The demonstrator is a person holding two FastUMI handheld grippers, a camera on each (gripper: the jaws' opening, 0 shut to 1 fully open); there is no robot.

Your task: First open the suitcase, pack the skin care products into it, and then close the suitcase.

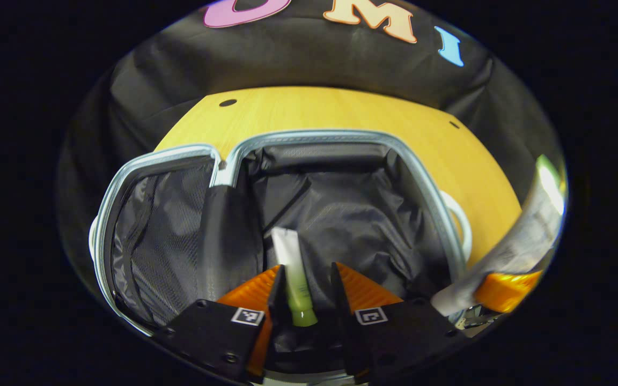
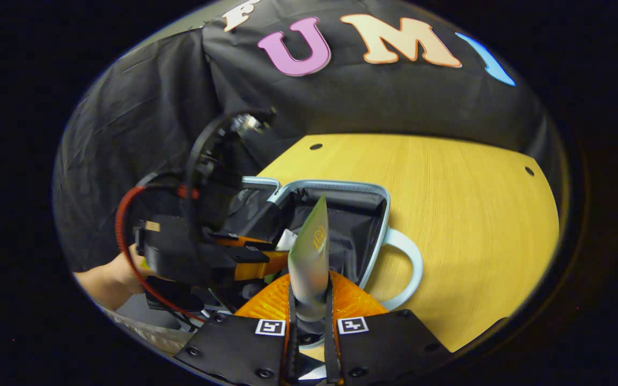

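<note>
At lower centre, the left tool [image 1: 306, 292] stood open around a tube [image 1: 294, 273] in the suitcase [image 1: 341, 214]; the right tool [image 2: 309, 300] pinched a second tube [image 2: 311, 252], which might slip and miss

The right gripper [image 2: 309, 316] clamps a silver-green tube [image 2: 310, 257] upright above the open suitcase [image 2: 379, 214] on the wooden table [image 2: 475, 214]. The left gripper [image 2: 255, 257], held by a hand [image 2: 118, 273], reaches in beside it.

Both views look down, close, into the open suitcase [image 1: 341, 214] [image 2: 352, 225].
</note>
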